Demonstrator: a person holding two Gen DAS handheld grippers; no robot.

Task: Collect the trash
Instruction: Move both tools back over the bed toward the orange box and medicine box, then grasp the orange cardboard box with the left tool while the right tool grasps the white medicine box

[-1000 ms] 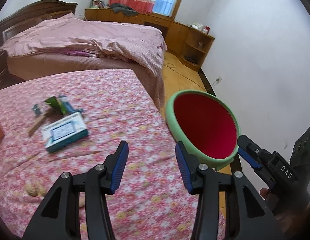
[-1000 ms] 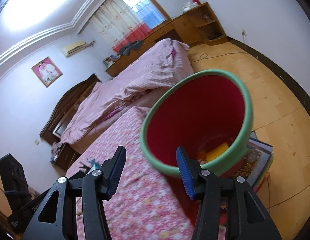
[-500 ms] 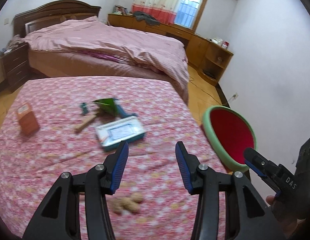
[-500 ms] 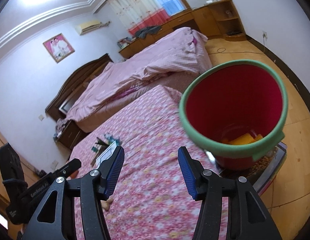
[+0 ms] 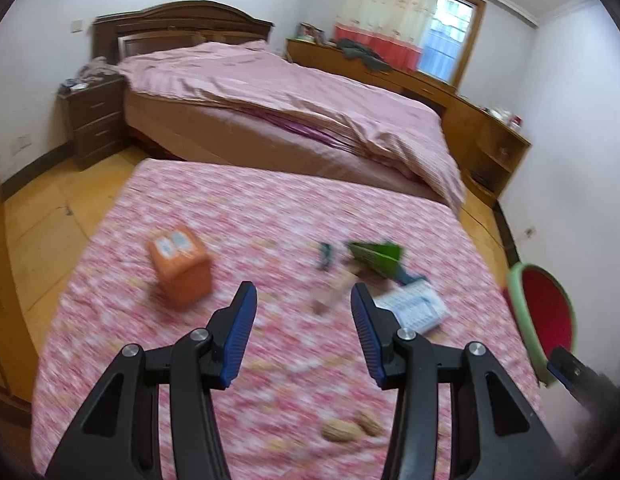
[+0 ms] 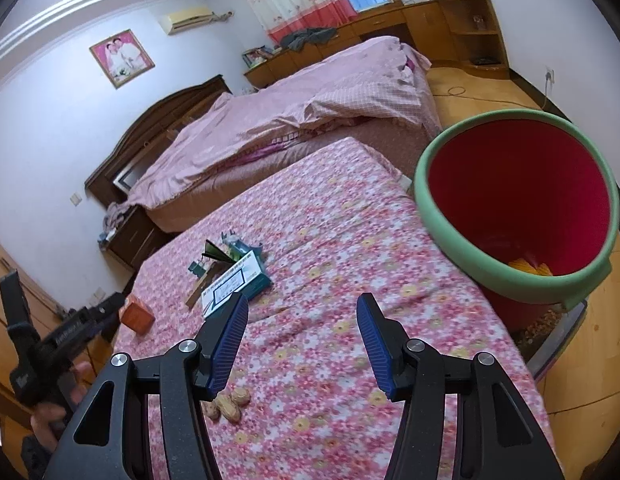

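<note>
Judging by looks, we expect the orange carton [image 5: 181,268] to be light, crushable cardboard, best pinched across its flat sides by our left gripper [image 5: 302,332], whose fingers are spread and empty.

Left gripper [image 5: 302,320] angled downward, blue pads apart, nothing between. Right gripper [image 6: 302,328] likewise tilted down, jaws parted and empty, slightly wider.

Both grippers swung from bin [image 6: 517,216] toward table litter, left gripper [image 5: 300,320] further
</note>
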